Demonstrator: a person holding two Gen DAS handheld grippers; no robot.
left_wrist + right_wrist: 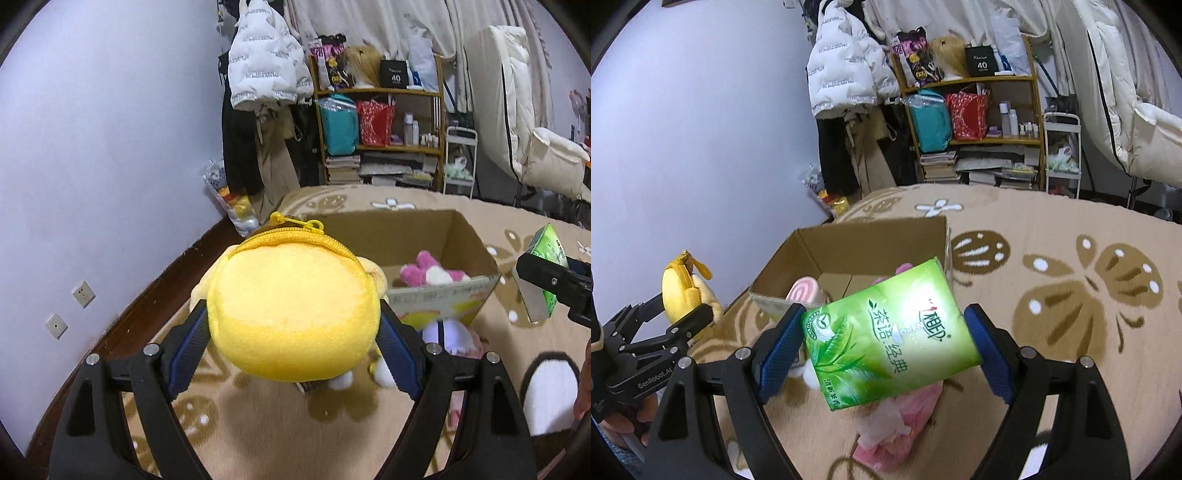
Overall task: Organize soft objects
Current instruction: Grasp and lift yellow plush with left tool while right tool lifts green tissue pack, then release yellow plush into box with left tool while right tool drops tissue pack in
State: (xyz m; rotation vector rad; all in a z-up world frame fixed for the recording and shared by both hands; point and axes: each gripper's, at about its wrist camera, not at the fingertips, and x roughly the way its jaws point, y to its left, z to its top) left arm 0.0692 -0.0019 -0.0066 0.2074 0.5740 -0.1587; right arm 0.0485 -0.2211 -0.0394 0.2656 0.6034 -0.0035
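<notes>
Left tongs (295,325) squeezing yellow plush pouch (291,310) at sides; right tongs (886,339) pinching green tissue pack (886,332). Both hovering above bed, near cardboard box (871,236). Light, squashy, likely slippery wrapper.

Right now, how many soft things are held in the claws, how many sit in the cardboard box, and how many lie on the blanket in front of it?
Held in claws: 2 (yellow plush pouch, green tissue pack)
In the cardboard box: 2 (pink-and-white plush, pink swirl plush)
On the blanket: 2 (white plush, pink pack)
Total: 6
</notes>
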